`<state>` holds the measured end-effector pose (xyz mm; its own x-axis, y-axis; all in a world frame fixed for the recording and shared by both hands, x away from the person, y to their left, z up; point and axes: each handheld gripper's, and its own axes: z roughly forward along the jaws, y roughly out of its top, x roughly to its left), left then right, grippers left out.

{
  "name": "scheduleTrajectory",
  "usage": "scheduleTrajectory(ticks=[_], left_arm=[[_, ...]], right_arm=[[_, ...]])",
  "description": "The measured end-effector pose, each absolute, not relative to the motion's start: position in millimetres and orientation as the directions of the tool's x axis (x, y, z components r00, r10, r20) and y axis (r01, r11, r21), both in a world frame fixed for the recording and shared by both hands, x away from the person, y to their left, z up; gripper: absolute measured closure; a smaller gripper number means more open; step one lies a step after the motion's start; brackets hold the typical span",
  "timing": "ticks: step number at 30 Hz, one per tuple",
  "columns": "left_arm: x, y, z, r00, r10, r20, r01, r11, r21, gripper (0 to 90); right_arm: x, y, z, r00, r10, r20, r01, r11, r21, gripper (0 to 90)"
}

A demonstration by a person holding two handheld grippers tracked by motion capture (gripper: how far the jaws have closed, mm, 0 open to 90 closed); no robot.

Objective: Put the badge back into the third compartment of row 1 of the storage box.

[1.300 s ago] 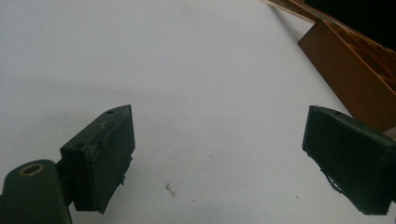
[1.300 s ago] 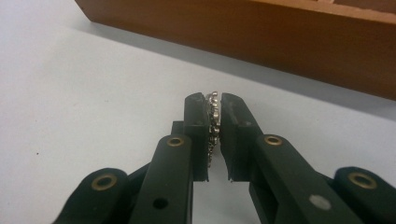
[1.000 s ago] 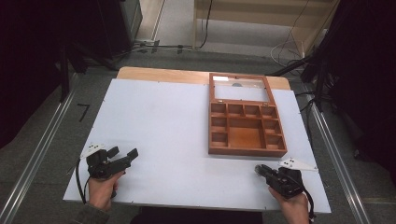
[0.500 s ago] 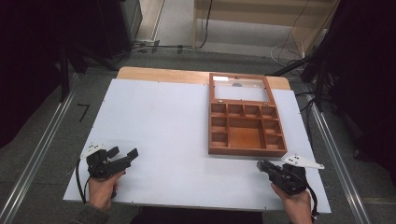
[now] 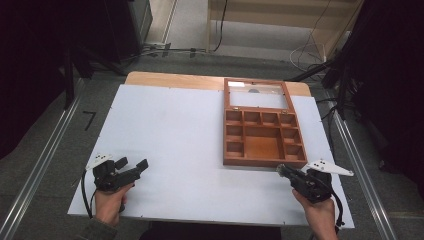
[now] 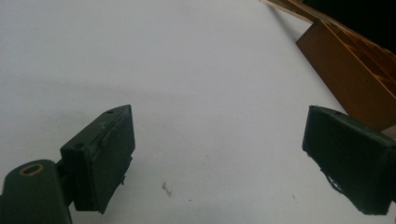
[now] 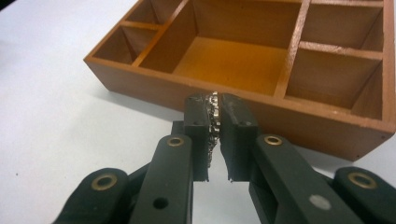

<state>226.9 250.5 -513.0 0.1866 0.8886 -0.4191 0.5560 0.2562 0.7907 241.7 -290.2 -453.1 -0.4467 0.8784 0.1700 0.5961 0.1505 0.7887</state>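
Shifted slightly: your right gripper [image 7: 215,105], clamped on a silvery chain [image 7: 214,122] beside the wooden box's [image 5: 264,161] near wall; your left gripper [image 5: 131,167] wide apart, empty.

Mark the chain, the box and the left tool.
chain [image 7: 214,112], right gripper view, silvery links pinched between the jaws.
box [image 5: 264,161], high view, near wall.
left tool [image 6: 219,154], left gripper view, midway between the open jaws.
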Motion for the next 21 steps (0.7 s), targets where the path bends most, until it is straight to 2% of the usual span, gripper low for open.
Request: scheduleTrajectory(ticks=[21], left_arm=[[227, 252, -513, 0.185, 0.886, -0.424, 0.557, 0.262, 0.789, 9.5]], right_arm=[[269, -281, -430, -0.445, 0.878, 0.177, 0.564, 0.121, 0.817, 79.0]])
